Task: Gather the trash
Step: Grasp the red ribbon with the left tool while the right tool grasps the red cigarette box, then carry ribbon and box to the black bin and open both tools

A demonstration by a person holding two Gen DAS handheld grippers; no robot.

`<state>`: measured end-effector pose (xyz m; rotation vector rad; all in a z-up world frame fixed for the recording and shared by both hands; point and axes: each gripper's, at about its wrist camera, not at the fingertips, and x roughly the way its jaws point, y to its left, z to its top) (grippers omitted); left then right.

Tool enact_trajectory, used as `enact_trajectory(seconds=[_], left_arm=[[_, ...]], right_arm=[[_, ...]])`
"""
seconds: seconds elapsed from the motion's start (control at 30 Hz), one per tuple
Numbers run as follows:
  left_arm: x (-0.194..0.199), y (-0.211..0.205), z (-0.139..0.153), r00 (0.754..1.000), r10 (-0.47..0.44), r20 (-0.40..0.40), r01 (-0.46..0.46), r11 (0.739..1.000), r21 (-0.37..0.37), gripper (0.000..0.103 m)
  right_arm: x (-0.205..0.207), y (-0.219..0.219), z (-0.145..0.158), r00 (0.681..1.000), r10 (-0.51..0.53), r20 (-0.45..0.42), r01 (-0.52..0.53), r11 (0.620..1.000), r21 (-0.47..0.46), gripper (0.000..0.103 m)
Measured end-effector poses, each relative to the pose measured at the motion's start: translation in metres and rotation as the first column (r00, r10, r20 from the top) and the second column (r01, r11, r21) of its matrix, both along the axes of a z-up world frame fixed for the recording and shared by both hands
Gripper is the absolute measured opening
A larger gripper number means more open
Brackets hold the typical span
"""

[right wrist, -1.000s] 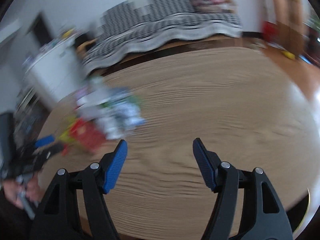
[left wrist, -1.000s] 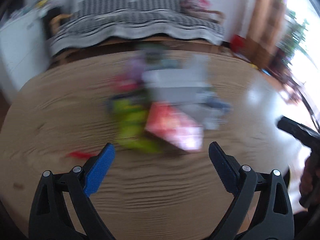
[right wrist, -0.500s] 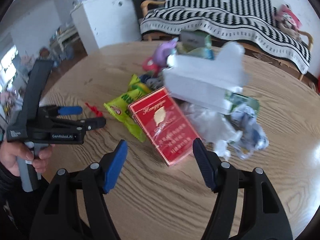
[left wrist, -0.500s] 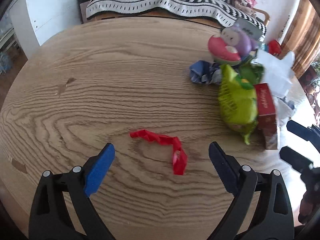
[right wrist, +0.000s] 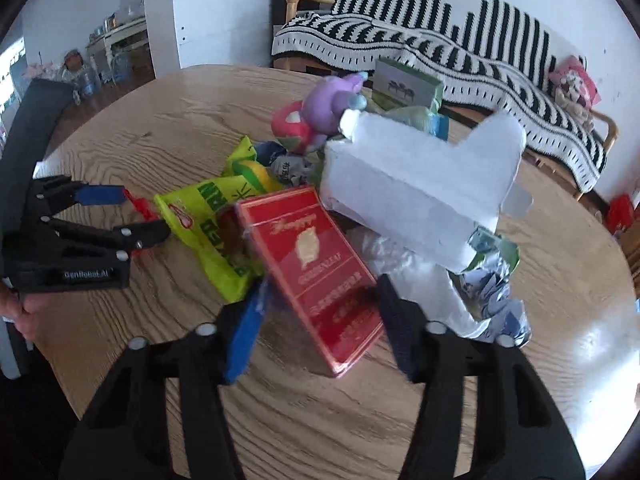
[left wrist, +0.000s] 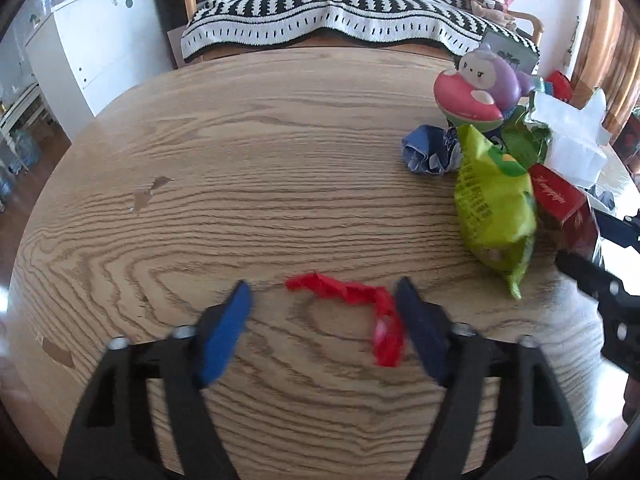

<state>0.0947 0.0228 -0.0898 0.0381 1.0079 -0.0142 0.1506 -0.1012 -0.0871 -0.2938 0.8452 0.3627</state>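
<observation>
Both jaws narrowed, closing round red wrapper (left wrist: pixel 352 300), red pack (right wrist: pixel 320 276)

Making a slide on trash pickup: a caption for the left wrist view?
Left hand-held gripper closing around a red wrapper on the wooden table, litter pile at right.

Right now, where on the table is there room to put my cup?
The round wooden table is bare across its far left half, between the striped sofa and the red twisted wrapper. The right side is crowded with the green snack bag and other litter.

Both claws are closing: the left claw (left wrist: pixel 322 326) around the red wrapper (left wrist: pixel 352 312), the right claw (right wrist: pixel 320 320) apparently around the red box (right wrist: pixel 316 264).
</observation>
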Motion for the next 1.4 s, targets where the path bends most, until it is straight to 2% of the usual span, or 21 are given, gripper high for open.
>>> enact_trajectory(seconds=[0.03, 0.07, 0.1, 0.13, 0.23, 0.4, 0.57, 0.77, 0.87, 1.0, 1.13, 1.23, 1.27, 1.37, 1.4], left_arm=[[-0.004, 0.002, 0.001, 1.000, -0.001, 0.002, 0.001, 1.000, 0.001, 0.047], [-0.007, 0.003, 0.003, 1.000, -0.004, 0.003, 0.004, 1.000, 0.004, 0.041], [-0.007, 0.005, 0.004, 1.000, -0.006, 0.002, 0.006, 1.000, 0.007, 0.027], [-0.009, 0.006, 0.005, 1.000, -0.005, 0.000, 0.005, 1.000, 0.007, 0.016], [-0.008, 0.010, 0.005, 1.000, -0.004, -0.009, 0.004, 1.000, -0.029, 0.013], [-0.013, 0.000, 0.018, 0.999, -0.024, 0.037, 0.024, 1.000, -0.003, 0.011], [-0.015, -0.016, 0.034, 0.997, -0.041, 0.069, 0.042, 0.999, -0.017, 0.010], [-0.017, -0.053, 0.058, 0.989, -0.091, 0.121, 0.096, 0.995, -0.039, 0.010], [-0.020, -0.083, 0.074, 0.979, -0.128, 0.159, 0.139, 0.989, -0.060, 0.010], [-0.026, -0.130, 0.090, 0.961, -0.184, 0.205, 0.202, 0.977, -0.068, 0.010], [-0.037, -0.195, 0.097, 0.929, -0.295, 0.226, 0.325, 0.939, -0.110, 0.010], [-0.052, -0.254, 0.098, 0.886, -0.398, 0.239, 0.436, 0.890, -0.136, 0.010], [-0.060, -0.282, 0.097, 0.861, -0.445, 0.245, 0.486, 0.862, -0.141, 0.010], [-0.081, -0.339, 0.092, 0.798, -0.550, 0.248, 0.594, 0.788, -0.163, 0.010], [-0.091, -0.360, 0.090, 0.770, -0.587, 0.250, 0.632, 0.755, -0.171, 0.011]], right_arm=[[-0.004, 0.002, 0.003, 1.000, 0.003, 0.019, -0.003, 1.000, -0.018, 0.037], [-0.006, 0.002, 0.006, 1.000, 0.009, 0.028, -0.009, 1.000, -0.018, 0.030], [-0.011, 0.001, 0.011, 0.999, 0.014, 0.042, -0.014, 1.000, -0.004, 0.024], [-0.013, 0.001, 0.015, 0.999, 0.012, 0.052, -0.012, 1.000, -0.001, 0.023], [-0.022, -0.003, 0.028, 0.996, 0.008, 0.086, -0.010, 1.000, 0.026, 0.021], [-0.031, -0.024, 0.046, 0.996, -0.017, 0.086, 0.007, 0.993, 0.117, 0.021], [-0.039, -0.056, 0.061, 0.993, -0.074, 0.090, 0.057, 0.982, 0.179, 0.021], [-0.062, -0.127, 0.069, 0.975, -0.207, 0.083, 0.182, 0.953, 0.242, 0.021], [-0.078, -0.175, 0.071, 0.953, -0.292, 0.078, 0.262, 0.926, 0.271, 0.021], [-0.107, -0.246, 0.070, 0.907, -0.419, 0.051, 0.383, 0.867, 0.319, 0.021], [-0.142, -0.311, 0.065, 0.839, -0.543, 0.029, 0.504, 0.796, 0.334, 0.021], [-0.170, -0.357, 0.058, 0.775, -0.632, 0.006, 0.593, 0.729, 0.343, 0.021], [-0.179, -0.371, 0.056, 0.755, -0.656, -0.003, 0.615, 0.707, 0.348, 0.021], [-0.216, -0.415, 0.046, 0.670, -0.742, -0.020, 0.698, 0.621, 0.355, 0.021], [-0.227, -0.425, 0.043, 0.646, -0.763, -0.025, 0.720, 0.598, 0.352, 0.021]])
